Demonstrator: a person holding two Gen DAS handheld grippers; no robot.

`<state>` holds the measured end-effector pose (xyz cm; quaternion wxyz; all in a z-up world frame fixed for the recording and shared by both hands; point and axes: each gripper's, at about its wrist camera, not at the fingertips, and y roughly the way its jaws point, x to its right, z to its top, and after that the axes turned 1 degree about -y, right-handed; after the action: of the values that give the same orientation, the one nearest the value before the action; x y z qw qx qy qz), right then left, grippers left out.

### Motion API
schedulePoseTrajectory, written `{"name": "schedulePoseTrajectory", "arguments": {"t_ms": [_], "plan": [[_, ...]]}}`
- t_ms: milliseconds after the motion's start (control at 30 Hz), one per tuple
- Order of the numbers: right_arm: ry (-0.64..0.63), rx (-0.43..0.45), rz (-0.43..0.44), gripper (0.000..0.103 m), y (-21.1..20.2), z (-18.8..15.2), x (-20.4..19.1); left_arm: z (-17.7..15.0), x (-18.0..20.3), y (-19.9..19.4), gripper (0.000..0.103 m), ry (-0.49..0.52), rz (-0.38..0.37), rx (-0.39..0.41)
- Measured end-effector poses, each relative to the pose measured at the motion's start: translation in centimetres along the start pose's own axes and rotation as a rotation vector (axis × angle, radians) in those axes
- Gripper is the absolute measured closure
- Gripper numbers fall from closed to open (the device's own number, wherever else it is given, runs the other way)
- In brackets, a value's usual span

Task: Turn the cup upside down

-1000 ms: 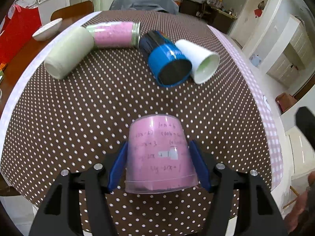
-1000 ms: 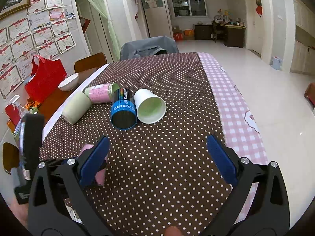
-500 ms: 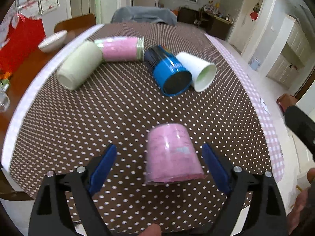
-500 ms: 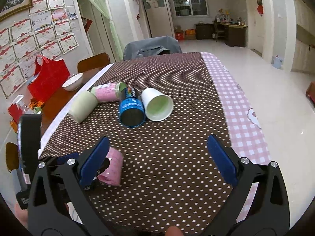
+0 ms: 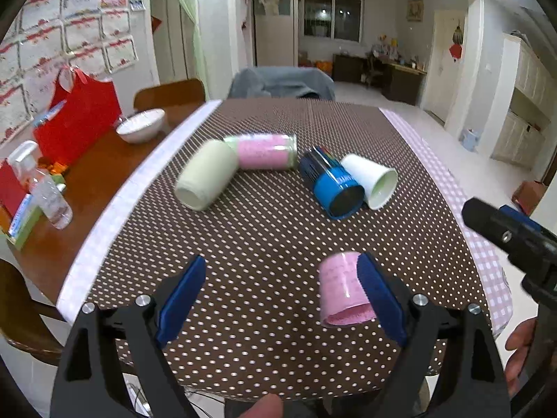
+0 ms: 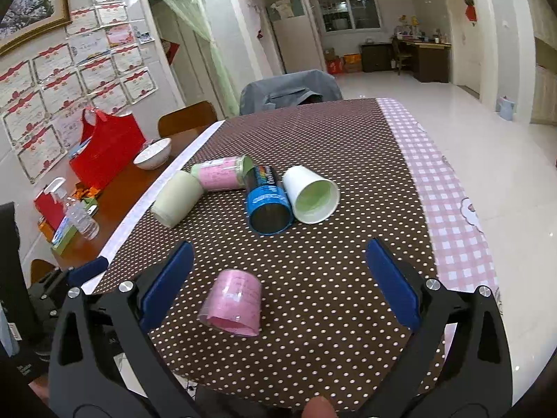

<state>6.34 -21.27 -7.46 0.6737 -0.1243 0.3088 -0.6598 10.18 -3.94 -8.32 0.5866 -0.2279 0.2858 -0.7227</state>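
A pink cup [image 5: 343, 289] stands upside down on the brown dotted tablecloth [image 5: 264, 237] near the front edge. It also shows in the right wrist view [image 6: 233, 303]. My left gripper [image 5: 282, 296] is open and empty, pulled back, with its right blue finger [image 5: 379, 296] in front of the cup's right side. My right gripper [image 6: 275, 285] is open and empty, with the cup between its fingers, closer to the left one.
Further back lie a pale green cup [image 5: 205, 179], a pink jar [image 5: 264, 151], a blue can [image 5: 332, 184] and a white paper cup [image 5: 372, 179]. A bowl [image 5: 139, 125], red bag [image 5: 75, 118] and bottle [image 5: 45, 191] sit on the bare wood at left.
My left gripper let go of the pink cup, opened wide and drew back to the left. The cup now stands free on the cloth. The right gripper stayed open.
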Motion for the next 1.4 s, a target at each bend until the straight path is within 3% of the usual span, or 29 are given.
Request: {"name": "schedulePoseTrajectory", "arguments": {"t_ms": [433,833,1233,1400], "plan": [[-0.066,-0.035,0.02,0.006,-0.6,0.1,-2.4,-0.2,-2.9,-3.6,0.016,-0.038,0.071,0.093],[-0.138,-0.091,0.036,0.006,0.6,-0.2,-4.6,-0.7,-4.0,-4.4,0.016,-0.055,0.113,0.126],[-0.163,-0.239,0.049,0.006,5.4,-0.9,-5.6,-1.3,-6.2,-2.9,0.016,-0.089,0.14,0.098],[-0.153,-0.345,0.071,0.006,8.3,-1.3,-5.3,-1.5,-7.2,-1.9,0.016,-0.107,0.155,0.079]]}}
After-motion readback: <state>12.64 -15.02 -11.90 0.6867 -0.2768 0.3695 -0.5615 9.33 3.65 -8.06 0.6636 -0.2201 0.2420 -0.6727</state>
